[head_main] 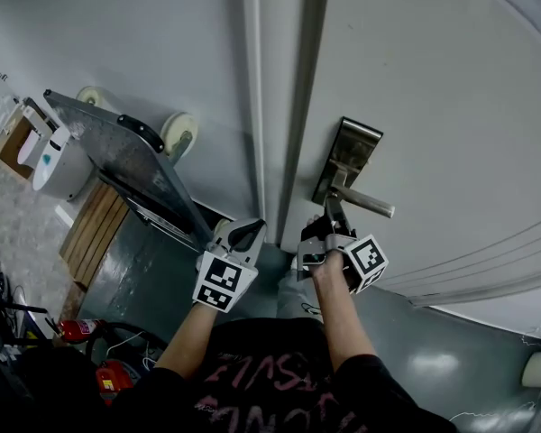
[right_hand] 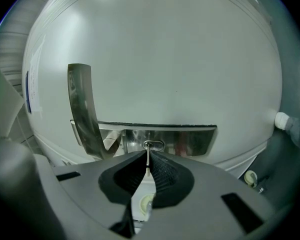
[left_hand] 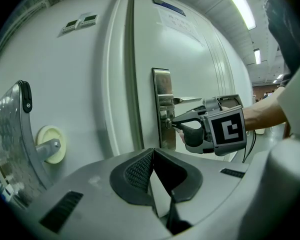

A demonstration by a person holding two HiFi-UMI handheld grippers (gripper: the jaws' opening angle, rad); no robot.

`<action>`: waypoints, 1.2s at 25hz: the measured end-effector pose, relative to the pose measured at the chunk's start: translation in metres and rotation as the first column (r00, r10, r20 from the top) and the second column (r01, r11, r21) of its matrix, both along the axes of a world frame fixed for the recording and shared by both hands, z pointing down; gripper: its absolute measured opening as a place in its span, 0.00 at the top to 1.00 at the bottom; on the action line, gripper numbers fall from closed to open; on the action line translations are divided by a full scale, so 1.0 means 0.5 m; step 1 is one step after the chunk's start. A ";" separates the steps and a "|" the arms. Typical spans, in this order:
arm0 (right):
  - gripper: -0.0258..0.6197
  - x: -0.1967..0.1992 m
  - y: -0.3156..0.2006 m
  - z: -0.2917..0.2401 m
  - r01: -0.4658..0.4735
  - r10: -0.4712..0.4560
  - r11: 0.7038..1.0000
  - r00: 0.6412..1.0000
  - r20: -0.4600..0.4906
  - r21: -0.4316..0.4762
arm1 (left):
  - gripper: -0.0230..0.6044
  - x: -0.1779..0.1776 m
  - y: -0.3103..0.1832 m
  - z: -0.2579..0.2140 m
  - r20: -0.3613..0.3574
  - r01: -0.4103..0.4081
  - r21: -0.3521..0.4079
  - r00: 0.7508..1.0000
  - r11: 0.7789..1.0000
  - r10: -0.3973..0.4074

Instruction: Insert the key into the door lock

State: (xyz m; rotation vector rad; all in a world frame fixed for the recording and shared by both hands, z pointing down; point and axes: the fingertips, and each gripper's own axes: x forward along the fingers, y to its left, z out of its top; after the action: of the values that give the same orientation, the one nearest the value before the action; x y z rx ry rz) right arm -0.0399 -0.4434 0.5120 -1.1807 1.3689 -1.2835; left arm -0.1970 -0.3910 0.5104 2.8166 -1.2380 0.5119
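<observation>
The right gripper (right_hand: pixel 148 154) pinches the key (right_hand: pixel 147 163) edge-on, with the key's tip at the keyhole (right_hand: pixel 153 145) in the lower part of the lock plate (right_hand: pixel 190 140). The jaws hide how deep the blade sits. The left gripper (left_hand: pixel 152 153), pressed together on nothing, hangs left of the lock plate, apart from it.
</observation>
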 end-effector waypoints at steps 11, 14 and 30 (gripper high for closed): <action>0.74 -0.014 0.021 -0.021 0.065 -0.056 0.996 0.988 -0.142 0.063 | 0.94 -0.008 0.023 0.005 -0.008 0.000 0.005 1.000 1.000 0.000; 0.72 -0.016 0.043 -0.021 0.086 -0.067 0.994 0.973 -0.220 0.075 | 0.94 -0.012 0.034 0.006 -0.015 0.004 0.009 1.000 1.000 -0.004; 0.77 0.010 0.207 -0.052 0.105 -0.049 0.993 0.760 -0.648 0.048 | 0.94 -0.006 0.105 -0.019 -0.088 -0.009 0.020 0.996 1.000 0.011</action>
State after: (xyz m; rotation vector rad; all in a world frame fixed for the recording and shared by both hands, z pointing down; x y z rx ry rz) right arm -0.0349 -0.3399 0.4859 -1.6101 1.9631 -0.8754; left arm -0.2001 -0.3386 0.5008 2.8291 -1.2210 0.3735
